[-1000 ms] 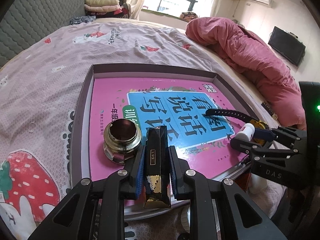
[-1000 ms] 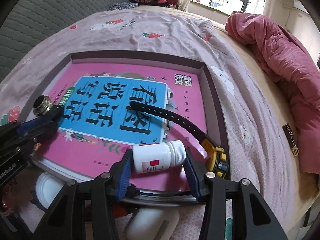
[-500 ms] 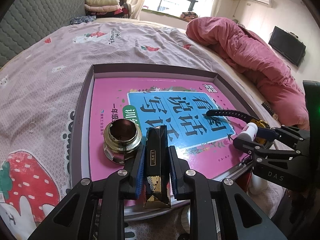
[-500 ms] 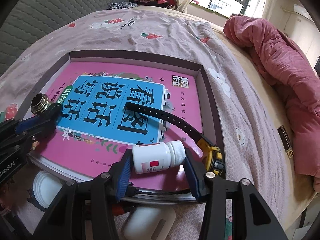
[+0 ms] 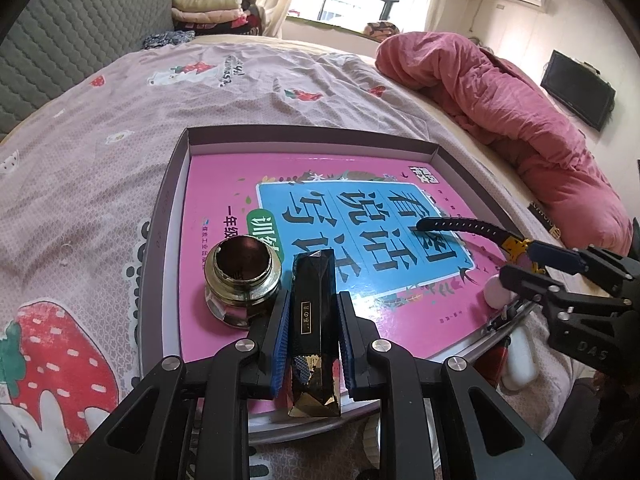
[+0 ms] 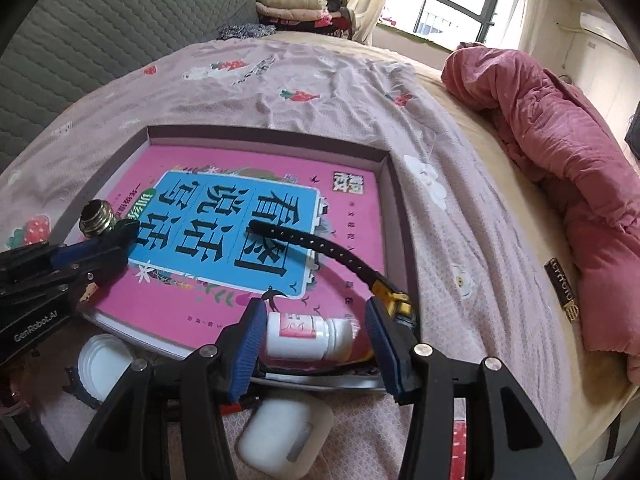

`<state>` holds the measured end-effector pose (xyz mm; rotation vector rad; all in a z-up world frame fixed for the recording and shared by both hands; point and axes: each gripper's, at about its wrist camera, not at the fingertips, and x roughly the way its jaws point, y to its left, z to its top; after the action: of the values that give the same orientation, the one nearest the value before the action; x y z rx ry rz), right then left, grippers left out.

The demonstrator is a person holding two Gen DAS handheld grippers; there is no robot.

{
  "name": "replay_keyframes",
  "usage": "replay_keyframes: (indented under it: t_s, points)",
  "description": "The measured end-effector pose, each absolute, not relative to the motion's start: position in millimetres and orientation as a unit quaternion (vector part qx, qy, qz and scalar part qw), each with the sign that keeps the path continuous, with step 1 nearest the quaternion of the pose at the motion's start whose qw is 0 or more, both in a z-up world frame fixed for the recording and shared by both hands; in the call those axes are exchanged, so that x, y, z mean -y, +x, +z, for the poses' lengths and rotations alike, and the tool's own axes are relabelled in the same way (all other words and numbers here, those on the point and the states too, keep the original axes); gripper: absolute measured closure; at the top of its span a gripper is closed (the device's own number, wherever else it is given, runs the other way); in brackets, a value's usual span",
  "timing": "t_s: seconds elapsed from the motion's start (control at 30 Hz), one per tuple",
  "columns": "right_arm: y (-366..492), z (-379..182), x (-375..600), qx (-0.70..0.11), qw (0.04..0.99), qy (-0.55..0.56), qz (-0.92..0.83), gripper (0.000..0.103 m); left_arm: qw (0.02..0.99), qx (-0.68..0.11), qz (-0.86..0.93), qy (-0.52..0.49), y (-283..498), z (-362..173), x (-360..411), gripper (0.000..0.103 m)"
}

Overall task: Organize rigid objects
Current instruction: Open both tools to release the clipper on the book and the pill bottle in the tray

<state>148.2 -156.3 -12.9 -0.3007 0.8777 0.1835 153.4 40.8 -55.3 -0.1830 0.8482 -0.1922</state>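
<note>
My left gripper (image 5: 314,297) is shut on a black faceted box (image 5: 312,320) with a gold foot, held over the near edge of a grey tray (image 5: 168,208). Beside it a brass threaded fitting (image 5: 242,276) stands on the pink book (image 5: 224,184) that fills the tray. In the right wrist view a white pill bottle (image 6: 308,336) lies on its side on the book's near corner. My right gripper (image 6: 315,306) straddles it with its jaws opening, and a gap shows at the cap end. A black-strapped watch with a yellow case (image 6: 344,256) lies just beyond.
The tray sits on a bed with a strawberry-print sheet. A white earbud case (image 6: 286,436) and a white round lid (image 6: 102,364) lie in front of the tray. A pink quilt (image 6: 560,140) is heaped at the right, and a grey headboard stands at the far left.
My right gripper has risen a little and its jaws have spread off the pill bottle, which now rests on the book with its label rolled. The left gripper and its box have not moved.
</note>
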Motion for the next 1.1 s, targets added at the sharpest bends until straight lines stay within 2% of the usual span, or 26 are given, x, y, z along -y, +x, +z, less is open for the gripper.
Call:
replay_keyframes:
  t_s: [1.1]
  points:
    - [127, 5, 172, -0.392, 0.910, -0.094, 0.098, 0.052, 0.894, -0.419, -0.109, -0.116, 155, -54, -45, 0.080]
